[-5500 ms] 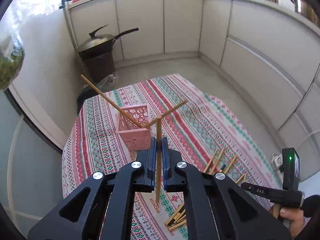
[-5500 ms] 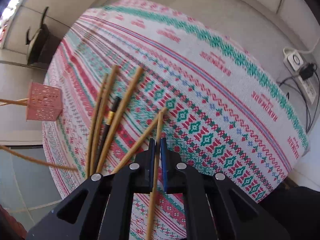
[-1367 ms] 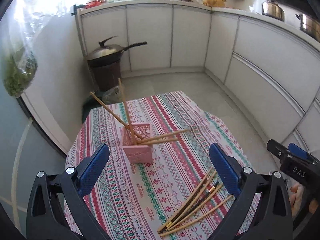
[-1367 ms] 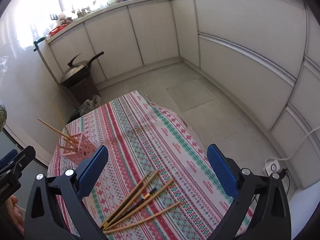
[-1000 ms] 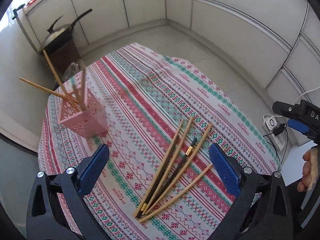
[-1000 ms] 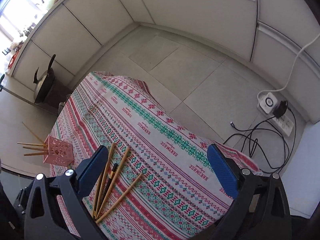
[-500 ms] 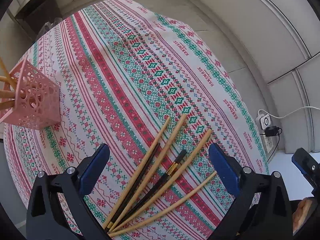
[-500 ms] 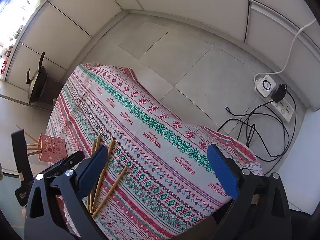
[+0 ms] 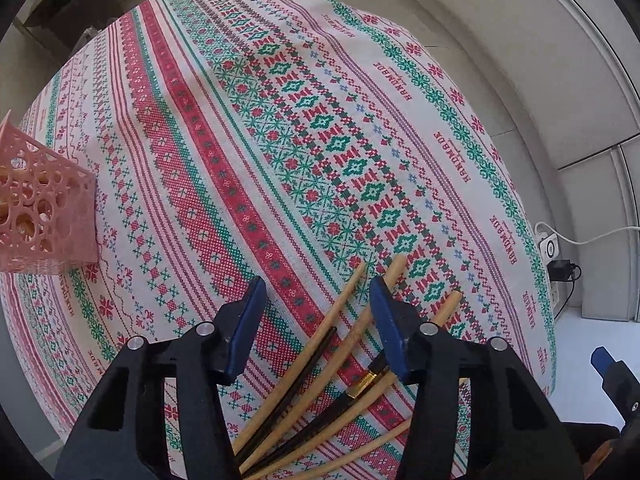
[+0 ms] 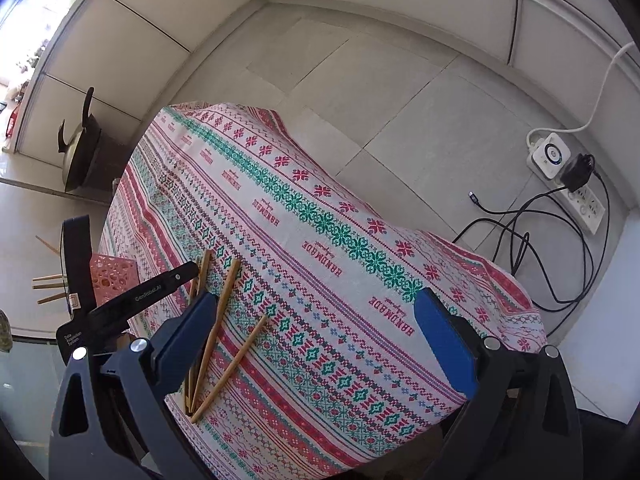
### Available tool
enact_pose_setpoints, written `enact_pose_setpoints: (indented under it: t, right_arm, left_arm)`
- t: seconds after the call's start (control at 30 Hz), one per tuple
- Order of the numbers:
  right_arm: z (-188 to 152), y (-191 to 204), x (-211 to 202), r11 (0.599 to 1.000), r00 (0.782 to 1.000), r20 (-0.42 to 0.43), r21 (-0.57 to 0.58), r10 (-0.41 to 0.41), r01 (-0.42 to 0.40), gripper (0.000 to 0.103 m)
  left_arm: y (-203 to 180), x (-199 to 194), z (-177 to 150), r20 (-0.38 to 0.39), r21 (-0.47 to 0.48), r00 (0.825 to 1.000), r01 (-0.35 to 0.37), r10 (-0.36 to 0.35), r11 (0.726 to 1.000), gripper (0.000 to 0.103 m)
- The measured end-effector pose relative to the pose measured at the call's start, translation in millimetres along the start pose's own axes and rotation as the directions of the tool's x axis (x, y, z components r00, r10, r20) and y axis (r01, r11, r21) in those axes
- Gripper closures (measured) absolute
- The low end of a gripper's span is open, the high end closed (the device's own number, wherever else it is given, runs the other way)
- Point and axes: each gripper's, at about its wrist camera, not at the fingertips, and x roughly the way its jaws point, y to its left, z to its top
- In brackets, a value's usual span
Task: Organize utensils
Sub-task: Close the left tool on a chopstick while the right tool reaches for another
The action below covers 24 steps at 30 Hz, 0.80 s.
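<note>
left tool over the loose chopsticks, half open

my left tool [image 9: 318,320] hangs low over the bundle of chopsticks [image 9: 320,364] on the surface [image 9: 248,128]. the sticks lie directly under and ahead of it, long axes running from near-left to far-right, fanned a bit at the far tips. the jaws are part open, nothing held. two pale sticks and a black one pass through the gap; the right pad [image 9: 386,332] sits over or against another pale stick, can't tell if touching. a black stick with a gold band [image 9: 364,380] lies under the right jaw.

my right tool [image 10: 314,334] is wide open, empty, higher up and off toward the right side of the surface. from there the chopsticks [image 10: 218,328] sit by its left pad [image 10: 188,340], so left is clearly the nearer one.

the pink holder [image 9: 44,216] is well apart, far left, with sticks already in it.

my guess: next is closing on one stick, but several sit in the gap, so grabbing more than one is the risk.
</note>
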Motion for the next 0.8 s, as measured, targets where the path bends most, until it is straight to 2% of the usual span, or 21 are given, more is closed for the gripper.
enact_pose_setpoints:
  t: [0.07,0.13,0.2,0.3,0.4,0.67,0.8]
  right_arm:
    - [0,-1,2,1.000,1.000,-0.005,0.003,-0.003,0.003,0.007]
    - [0,-1,3,1.000,1.000,-0.008,0.003,-0.010,0.010,0.007]
    - [-1,1,4,1.000,1.000,-0.007,-0.002,-0.015,0.015,0.007]
    - [-1,5,6,1.000,1.000,-0.007,-0.011,-0.018,0.018,0.007]
    - [-3,11,10,1.000,1.000,-0.020,-0.020,-0.015,0.015,0.007]
    - [-10,26,35,1.000,0.996,-0.095,0.006,0.002,-0.001,0.007]
    - [-20,45,51,0.999,0.994,-0.107,-0.022,-0.030,0.028,0.009]
  left_arm:
    - [-3,3,2,0.002,0.016,1.000,-0.007,0.007,1.000,0.063]
    - [-5,5,4,0.013,0.044,0.999,-0.034,0.034,0.998,0.082]
    - [-12,9,3,0.031,0.065,0.998,-0.065,0.063,0.996,0.093]
    - [-18,9,2,0.052,0.082,0.996,-0.073,0.068,0.994,0.094]
    - [-15,2,-6,0.099,0.082,0.989,-0.118,0.110,0.990,0.096]
    - [24,-49,-44,0.191,0.052,0.974,-0.131,0.119,0.990,0.099]
    - [37,-75,-68,0.231,0.038,0.965,-0.136,0.124,0.990,0.099]
